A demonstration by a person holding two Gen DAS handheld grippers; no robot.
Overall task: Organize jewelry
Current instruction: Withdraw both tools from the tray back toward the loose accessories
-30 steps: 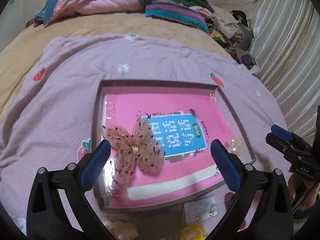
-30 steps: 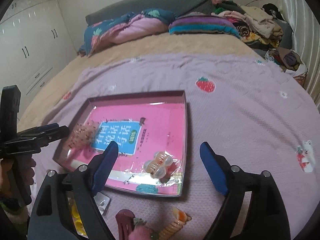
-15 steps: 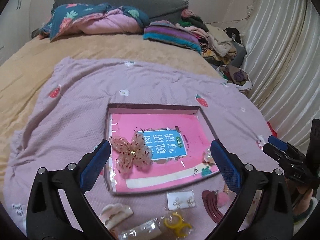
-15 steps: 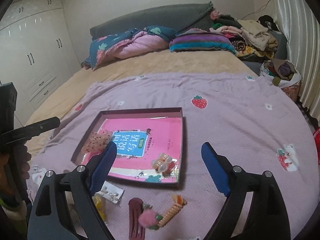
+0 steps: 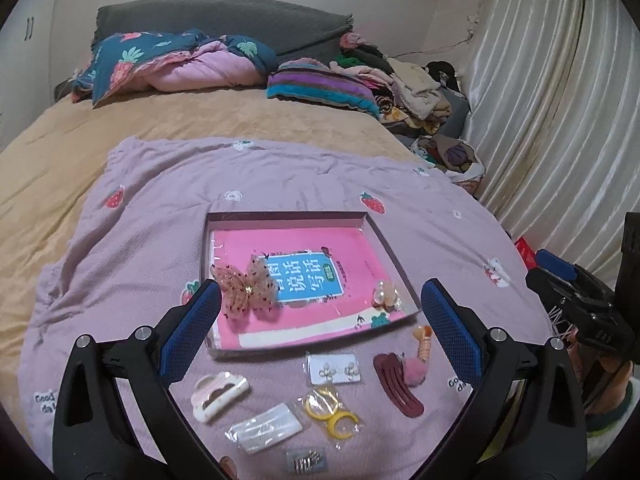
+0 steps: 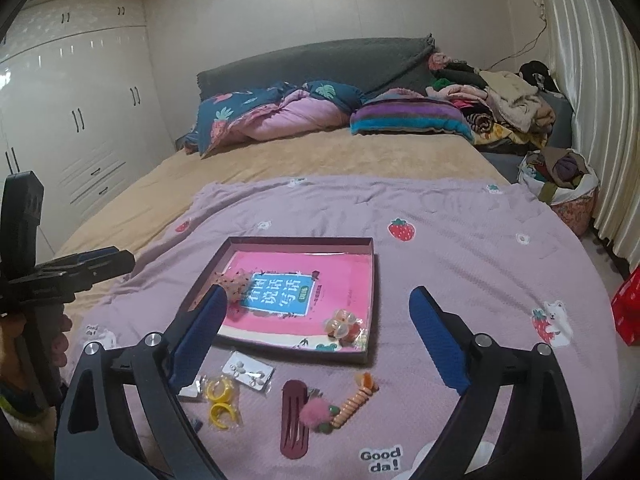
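A shallow box [image 5: 288, 216] [image 6: 370, 280] with a pink book cover inside lies on the lilac blanket. In it sit a pink mesh butterfly bow [image 5: 246, 290] [image 6: 234, 282] and a peach flower clip [image 5: 385, 295] [image 6: 343, 326]. In front of the box lie an earring card [image 5: 335, 369] [image 6: 249, 370], yellow rings in a bag [image 5: 330, 407] [image 6: 220, 398], a maroon clip with a pink pompom [image 5: 398, 380] [image 6: 296, 420], an orange spiral clip [image 6: 356, 398], a cream claw clip [image 5: 218, 396] and a clear bag [image 5: 266, 429]. My left gripper [image 5: 320, 328] and right gripper [image 6: 320, 340] are open, empty, held above these.
The lilac blanket [image 5: 152, 216] covers a tan bed [image 6: 280, 160] with folded quilts [image 5: 172, 64] and a clothes pile [image 6: 496, 100] at the head. Curtains [image 5: 560, 120] hang on the right, wardrobes [image 6: 68, 128] on the left. A laundry bag [image 6: 560, 176] stands beside the bed.
Both grippers have drawn back and up from the box. The loose items in front of the box have come into view. The bow lies in the box, untouched.
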